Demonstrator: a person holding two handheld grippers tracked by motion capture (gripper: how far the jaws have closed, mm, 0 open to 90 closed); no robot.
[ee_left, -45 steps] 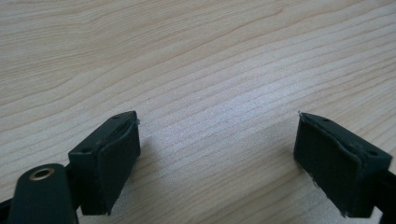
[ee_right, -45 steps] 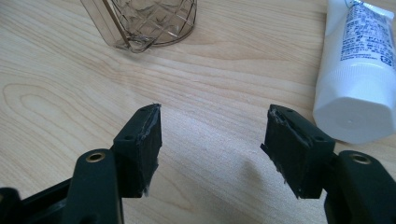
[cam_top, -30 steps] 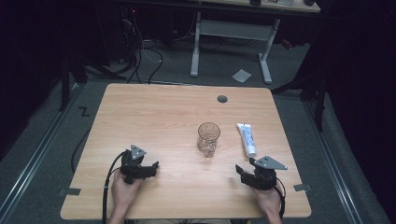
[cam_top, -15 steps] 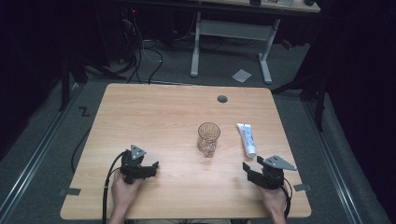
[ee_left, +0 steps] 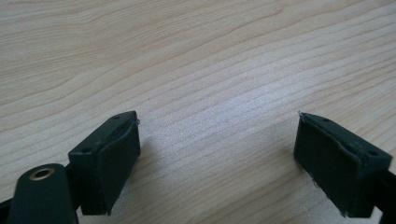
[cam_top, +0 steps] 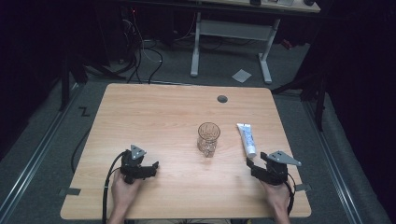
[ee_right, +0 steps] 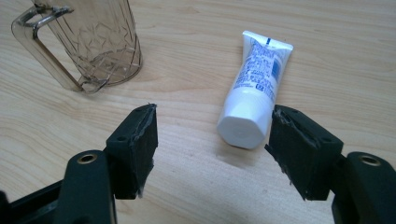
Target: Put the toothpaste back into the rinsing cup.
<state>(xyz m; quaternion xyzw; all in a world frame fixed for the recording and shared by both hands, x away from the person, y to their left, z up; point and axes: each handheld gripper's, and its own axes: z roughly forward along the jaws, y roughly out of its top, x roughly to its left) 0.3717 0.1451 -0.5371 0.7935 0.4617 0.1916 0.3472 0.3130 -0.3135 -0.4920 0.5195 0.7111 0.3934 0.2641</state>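
Surface: pale wood-grain table point(cam_top: 154, 116), dark room behind, grey floor with cables and a white desk frame point(cam_top: 231, 44).
Right gripper point(ee_right: 212, 149): jaws spread wide, holding nothing; low over the table at its near right corner point(cam_top: 256, 168).
Tube point(ee_right: 254, 91): white, lying flat, cap end toward the right gripper and just ahead of the gap between the jaws, close to the right-hand jaw but apart from it point(cam_top: 246, 139).
Tube print: blue panel and small blue text, too small to read; no brand legible.
Mug point(ee_right: 88, 42): clear cut-pattern plastic with handle, upright, left of the tube, near table middle point(cam_top: 208, 138).
Left gripper point(ee_left: 217, 154): jaws wide apart, bare wood between them; near left of table point(cam_top: 140, 169).
Grommet point(cam_top: 222, 99): dark round hole at the far edge.
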